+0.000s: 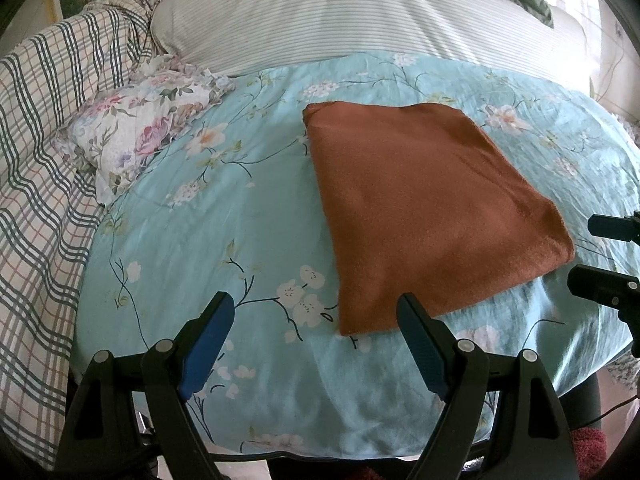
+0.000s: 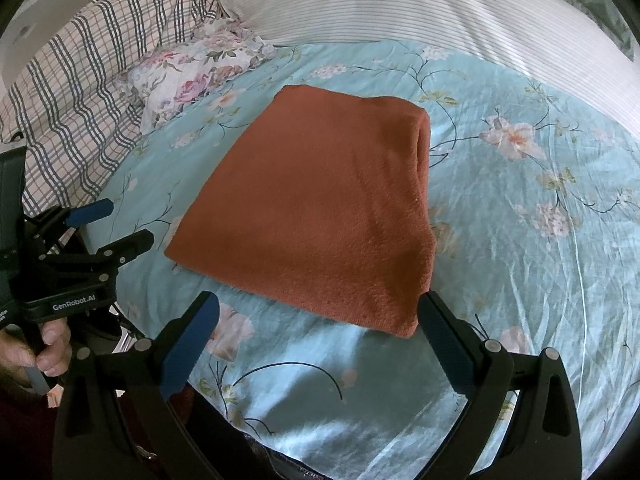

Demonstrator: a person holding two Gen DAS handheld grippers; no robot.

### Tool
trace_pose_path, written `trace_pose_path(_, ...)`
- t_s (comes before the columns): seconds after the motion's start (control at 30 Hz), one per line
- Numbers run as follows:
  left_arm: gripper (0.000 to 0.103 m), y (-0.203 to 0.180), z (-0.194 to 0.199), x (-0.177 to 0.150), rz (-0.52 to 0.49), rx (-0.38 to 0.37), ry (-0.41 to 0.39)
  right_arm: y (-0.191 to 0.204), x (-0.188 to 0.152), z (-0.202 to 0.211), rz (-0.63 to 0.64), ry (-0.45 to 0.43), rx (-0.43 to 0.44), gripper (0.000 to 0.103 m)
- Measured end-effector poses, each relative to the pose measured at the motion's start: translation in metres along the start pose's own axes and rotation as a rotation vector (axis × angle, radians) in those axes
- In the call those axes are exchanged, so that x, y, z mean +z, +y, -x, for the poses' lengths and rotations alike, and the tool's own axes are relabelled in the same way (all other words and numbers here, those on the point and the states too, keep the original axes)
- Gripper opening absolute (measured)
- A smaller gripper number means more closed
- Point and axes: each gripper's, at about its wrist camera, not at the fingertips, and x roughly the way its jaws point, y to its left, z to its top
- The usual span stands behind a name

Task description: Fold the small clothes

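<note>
A rust-brown cloth (image 1: 428, 208) lies folded flat in a thick rectangle on the light blue floral sheet (image 1: 224, 216); it also shows in the right wrist view (image 2: 320, 208). My left gripper (image 1: 316, 308) is open and empty, hovering just short of the cloth's near left corner. My right gripper (image 2: 320, 308) is open and empty, just short of the cloth's near right corner. The left gripper also shows at the left edge of the right wrist view (image 2: 120, 224), and the right gripper at the right edge of the left wrist view (image 1: 588, 248).
A small floral pillow (image 1: 140, 128) lies left of the cloth. A plaid blanket (image 1: 44, 128) is bunched at the far left. A striped white pillow (image 1: 340, 12) runs along the back. The sheet's near edge (image 1: 320, 448) drops off below the grippers.
</note>
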Motion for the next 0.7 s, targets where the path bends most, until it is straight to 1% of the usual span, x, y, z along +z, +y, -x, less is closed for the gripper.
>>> trace_pose_path(0.7,0.084,-0.0007,0.0011,0.0021,0.002,-0.001,-0.002,0.0010,0.0006,-0.0003,0.001,0.001,0.000,0.099)
